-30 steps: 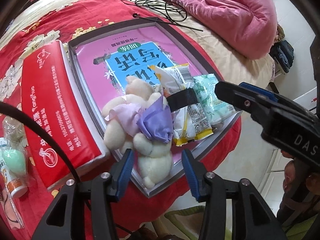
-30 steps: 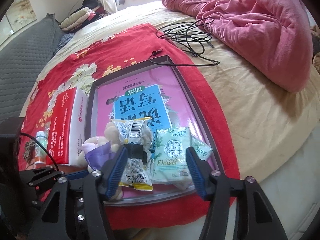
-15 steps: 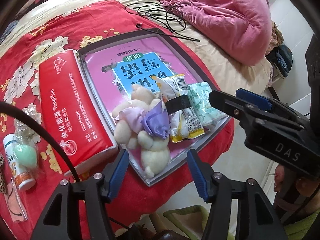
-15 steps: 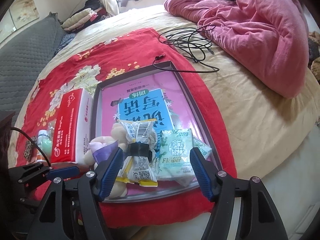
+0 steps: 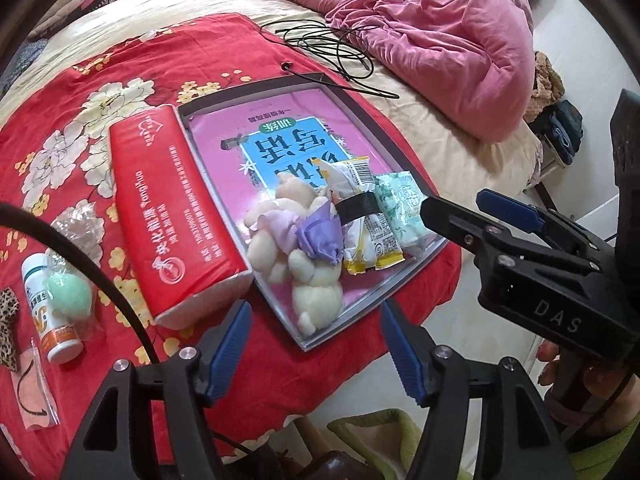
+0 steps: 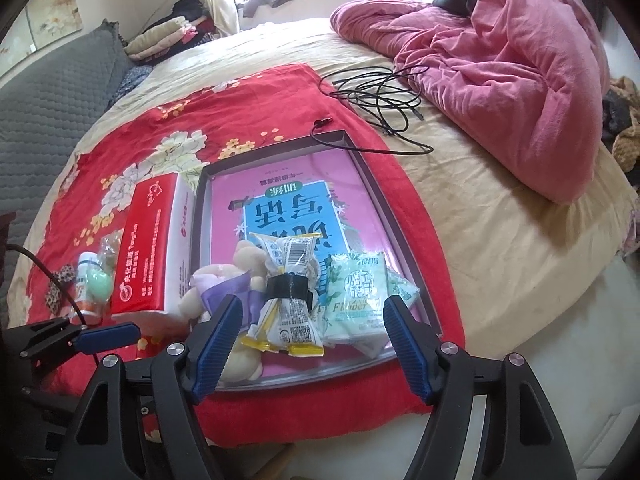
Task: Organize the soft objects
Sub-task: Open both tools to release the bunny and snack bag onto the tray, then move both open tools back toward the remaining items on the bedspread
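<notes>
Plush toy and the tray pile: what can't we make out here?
- Plush toy: right wrist view, lower body behind the right gripper finger; face not visible in either view.
- Second green tissue pack: mostly under the front pack.
- Small bottle label: left wrist view, too small to read.

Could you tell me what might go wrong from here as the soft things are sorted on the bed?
1. The tray has its near corner close to the bed edge; pushing on it might slide it off.
2. The plush toy, snack packet and green tissue pack overlap, so one open gripper could grab two together.
3. The black cable crosses the tray's far corner and could snag.
</notes>
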Tool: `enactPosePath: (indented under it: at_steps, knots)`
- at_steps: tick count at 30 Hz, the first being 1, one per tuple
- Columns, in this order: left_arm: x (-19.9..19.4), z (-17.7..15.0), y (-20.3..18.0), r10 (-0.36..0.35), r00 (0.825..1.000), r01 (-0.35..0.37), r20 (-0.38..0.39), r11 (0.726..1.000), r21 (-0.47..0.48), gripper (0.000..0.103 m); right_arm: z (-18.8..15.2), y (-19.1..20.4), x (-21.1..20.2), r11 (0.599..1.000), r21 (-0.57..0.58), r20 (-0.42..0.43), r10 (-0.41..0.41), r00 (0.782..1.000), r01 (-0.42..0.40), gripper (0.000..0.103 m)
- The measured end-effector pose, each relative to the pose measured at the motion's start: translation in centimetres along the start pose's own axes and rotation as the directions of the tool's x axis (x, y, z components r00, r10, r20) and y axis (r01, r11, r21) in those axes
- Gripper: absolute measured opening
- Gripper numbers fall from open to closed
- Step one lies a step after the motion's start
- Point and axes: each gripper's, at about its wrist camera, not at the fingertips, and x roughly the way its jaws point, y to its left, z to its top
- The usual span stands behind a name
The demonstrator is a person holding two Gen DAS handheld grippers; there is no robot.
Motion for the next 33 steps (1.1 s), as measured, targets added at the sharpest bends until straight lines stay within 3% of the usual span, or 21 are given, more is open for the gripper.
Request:
enactPosePath:
  at_steps: [21, 33]
  knots:
    - [-4.0, -1.5, 2.9, 0.008, 0.998, -0.005, 0.061, 0.999, -0.054, 0.076, -0.5, 3.2, -2.3, 0.999, -0.029, 0.030, -0.023, 0.999, 0.024, 0.078]
    - [-7.3, -2.5, 6.3, 0.077, 0.991, -0.066, 0.106, 0.992, -0.105, 0.076, 0.3, 7.1, -3.8, 0.997, -0.080, 0.067, 0.006, 0.998, -0.001, 0.078]
